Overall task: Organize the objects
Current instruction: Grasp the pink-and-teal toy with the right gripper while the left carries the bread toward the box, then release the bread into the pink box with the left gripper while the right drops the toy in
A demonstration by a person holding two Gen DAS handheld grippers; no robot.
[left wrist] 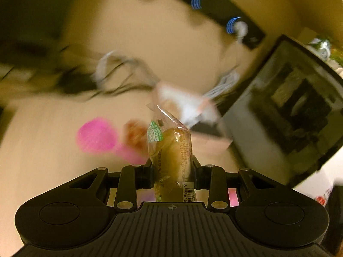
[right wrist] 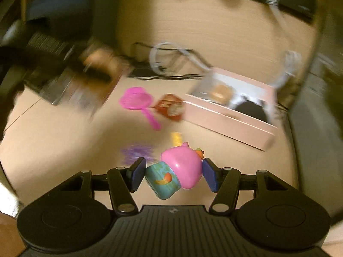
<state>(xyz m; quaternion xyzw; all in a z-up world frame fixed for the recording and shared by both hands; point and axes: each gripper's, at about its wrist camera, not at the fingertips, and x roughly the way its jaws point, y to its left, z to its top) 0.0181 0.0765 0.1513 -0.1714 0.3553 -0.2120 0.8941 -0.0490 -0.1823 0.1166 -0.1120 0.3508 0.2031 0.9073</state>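
The left gripper (left wrist: 172, 169) is clamped on a wrapped bun (left wrist: 171, 156), its pads pressing both sides of the clear packet, which stands upright between the fingers and is lifted off the worktop (left wrist: 42, 160). Beyond it, blurred, a pink spoon (left wrist: 97, 136) lies on the worktop with a red snack packet (left wrist: 135, 133) just beside its bowl. Farther back a tangle of cables (left wrist: 115, 72) lies near the worktop's far edge. To the right stands a dark box (left wrist: 289, 111), tilted in this view.

The right gripper (right wrist: 173, 174) holds a toy (right wrist: 178, 171), pink on top and teal below, with the blue pads (right wrist: 137, 174) touching it on either side; it is also clear of the worktop (right wrist: 53, 145). A purple thing (right wrist: 137, 152), too blurred to name, lies on the worktop just past the left finger. Ahead, the pink spoon (right wrist: 137, 100) and red packet (right wrist: 170, 107) lie mid-worktop, and a pink tray (right wrist: 231, 115) sits just right of them, the packet touching or nearly touching its near end. Something round and brown and something black lie inside the tray.
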